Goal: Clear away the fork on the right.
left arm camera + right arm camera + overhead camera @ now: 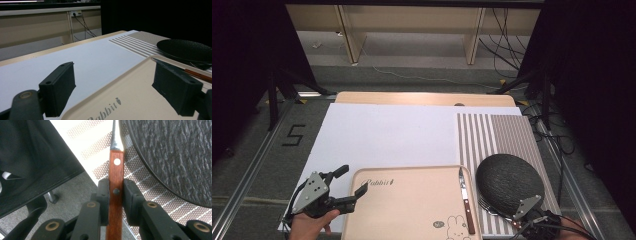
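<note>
Right now we are clamping our right claw (pixel 116 195) on a wooden-handled fork (pixel 116 172), tines hidden under the black plate (pixel 510 182); our left claw (pixel 353 181) is gaping over the "Rabbit" tray (pixel 412 210).

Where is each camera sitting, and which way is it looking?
High view: sits above the person's side, looking forward and down on the white-covered table; a hand holding the left gripper shows, and the right gripper.
Left gripper view: rides the left gripper, looking between open jaws across the beige plastic tray towards the black round textured plate.
Right gripper view: rides the right gripper, jaws clamped on the wooden-handled fork beside the plate.
Shared: all three show the plate.
</note>
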`<state>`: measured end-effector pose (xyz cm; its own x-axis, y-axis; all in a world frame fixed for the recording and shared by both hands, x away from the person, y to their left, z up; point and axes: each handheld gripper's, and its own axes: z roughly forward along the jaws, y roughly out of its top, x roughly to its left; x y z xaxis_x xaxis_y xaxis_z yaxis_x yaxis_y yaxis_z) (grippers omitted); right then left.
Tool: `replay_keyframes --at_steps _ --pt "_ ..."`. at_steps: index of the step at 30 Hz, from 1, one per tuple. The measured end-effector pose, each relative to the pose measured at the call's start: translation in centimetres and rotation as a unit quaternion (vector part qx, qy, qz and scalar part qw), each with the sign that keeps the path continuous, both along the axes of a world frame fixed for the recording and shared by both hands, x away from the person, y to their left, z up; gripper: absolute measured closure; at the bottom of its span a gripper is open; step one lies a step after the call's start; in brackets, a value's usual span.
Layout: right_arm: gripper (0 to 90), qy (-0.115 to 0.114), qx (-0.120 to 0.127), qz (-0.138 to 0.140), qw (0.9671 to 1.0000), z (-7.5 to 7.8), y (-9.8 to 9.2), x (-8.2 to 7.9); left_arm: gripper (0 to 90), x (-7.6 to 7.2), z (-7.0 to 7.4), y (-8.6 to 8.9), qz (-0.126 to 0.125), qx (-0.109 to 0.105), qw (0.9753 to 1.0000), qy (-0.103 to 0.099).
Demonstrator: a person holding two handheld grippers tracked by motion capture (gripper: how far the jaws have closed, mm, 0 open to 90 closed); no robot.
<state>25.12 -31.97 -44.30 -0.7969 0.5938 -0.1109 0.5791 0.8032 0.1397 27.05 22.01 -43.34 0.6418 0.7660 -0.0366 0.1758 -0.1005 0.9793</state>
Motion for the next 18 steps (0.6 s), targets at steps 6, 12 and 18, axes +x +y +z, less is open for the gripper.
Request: replay_keyframes --at_steps 6,12,18 --pt "77.2 -0.002 0.006 0.005 1.0000 0.4 0.3 0.0 17.0 0.0 0.0 0.0 0.000 0.000 1.0000 0.001" --pt "77.2 -0.008 0.013 0.007 0.9999 0.9 0.8 -0.3 17.0 0.0 0.0 0.0 0.000 0.000 1.0000 0.001" --pt "77.2 -0.020 0.037 0.008 0.9991 1.5 1.6 -0.3 17.0 0.0 0.0 0.0 -0.002 -0.003 1.0000 -0.002"
